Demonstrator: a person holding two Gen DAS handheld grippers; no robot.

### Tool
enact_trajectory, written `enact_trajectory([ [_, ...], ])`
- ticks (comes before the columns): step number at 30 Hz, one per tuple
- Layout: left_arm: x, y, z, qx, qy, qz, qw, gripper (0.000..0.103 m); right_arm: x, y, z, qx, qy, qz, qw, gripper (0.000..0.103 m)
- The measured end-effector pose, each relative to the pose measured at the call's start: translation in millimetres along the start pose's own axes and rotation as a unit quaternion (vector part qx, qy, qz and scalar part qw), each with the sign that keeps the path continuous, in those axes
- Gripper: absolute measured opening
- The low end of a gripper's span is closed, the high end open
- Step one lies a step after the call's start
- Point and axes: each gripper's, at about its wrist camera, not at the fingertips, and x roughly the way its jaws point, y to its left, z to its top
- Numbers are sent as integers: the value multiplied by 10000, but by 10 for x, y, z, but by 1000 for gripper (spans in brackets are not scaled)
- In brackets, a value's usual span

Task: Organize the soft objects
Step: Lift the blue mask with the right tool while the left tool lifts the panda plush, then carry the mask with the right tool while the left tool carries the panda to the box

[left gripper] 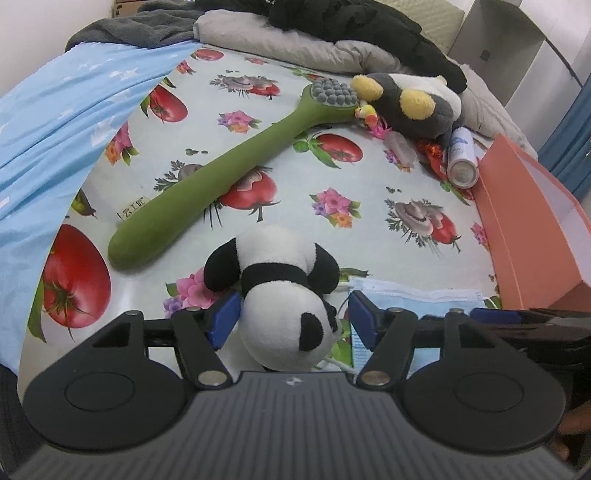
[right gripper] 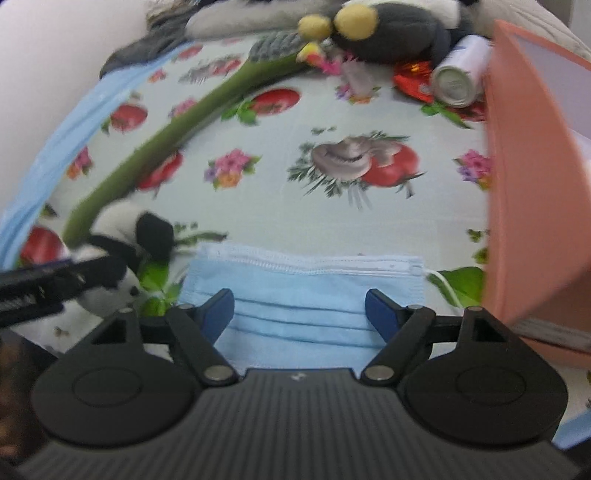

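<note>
A: Panda plush, left wrist view: it lies on the printed bedsheet near the near edge, head toward the camera, between the fingers of the left gripper. The jaws are parted. The left pad sits at the toy's flank; the right pad stands clear of it with a gap showing. No grip, as I read it.

B: Risk there?

A: If the jaws shut off-centre they may catch only an ear or a fold of fur, and the toy could roll out toward the green long-handled brush just behind it. The face mask lies close on the right, so its ear loop could get nipped along with the toy.

B: Right wrist view?

A: Blurred. The right gripper hangs over the mask, jaws wide, nothing pinched. The mask lies flat on the sheet at the near edge, just beside the pink box along the right edge. The panda plush shows at far left with the other gripper across it.

B: Hazard?

A: Thin, flat fabric. The pads could slide over it, or gather the sheet as well. The two grippers also work close together, so a bump seems possible. The penguin plush at the far edge is untouched.
</note>
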Motion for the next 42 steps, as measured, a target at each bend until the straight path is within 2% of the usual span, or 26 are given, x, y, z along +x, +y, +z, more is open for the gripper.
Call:
enact_trajectory([
  [1, 21, 0, -4, 11, 33, 5, 10000, 69, 47, 31, -8, -120, 50, -34, 9999, 83],
  [4, 66, -10, -15, 68, 100, 35, 9999, 65, 90, 169, -52, -659, 11, -249, 9975, 84],
  [6, 73, -15, -18, 104, 95, 55, 9999, 64, 87, 192, -66, -695, 16, -238, 9973, 83],
  [8, 70, -17, -14, 114, 72, 51, 9999, 63, 79, 202, -71, -743, 30, -221, 9970, 77],
  [11, 53, -16, -16, 155, 83, 63, 9998, 62, 58, 240, -64, -832, 39, -163, 9964, 60],
  [13, 23, 4, -16, 64, 76, 56, 9999, 62, 51, 270, -48, -902, 60, -138, 9958, 39],
  [14, 6, 10, -14, 32, 54, 40, 10000, 62, 50, 272, -39, -874, 86, -121, 9961, 35],
  [16, -25, -4, -11, 64, -2, 67, 10000, 61, 43, 275, -27, -822, 124, -94, 9965, 18],
  [18, -77, -11, -1, 51, -80, 59, 9999, 61, 23, 269, -22, -760, 155, -96, 9969, 12],
  [25, -312, -83, 46, 115, -355, -15, 9993, 61, -197, 181, 15, -394, 50, -70, 9992, 9],
  [30, -510, -180, 96, 183, -485, -84, 9986, 61, -478, 197, 59, -406, -225, -190, 9987, 9],
  [42, -998, -356, 309, -12, -824, -375, 9959, 61, -1204, 85, 251, -96, -950, -208, 9952, 9],
])
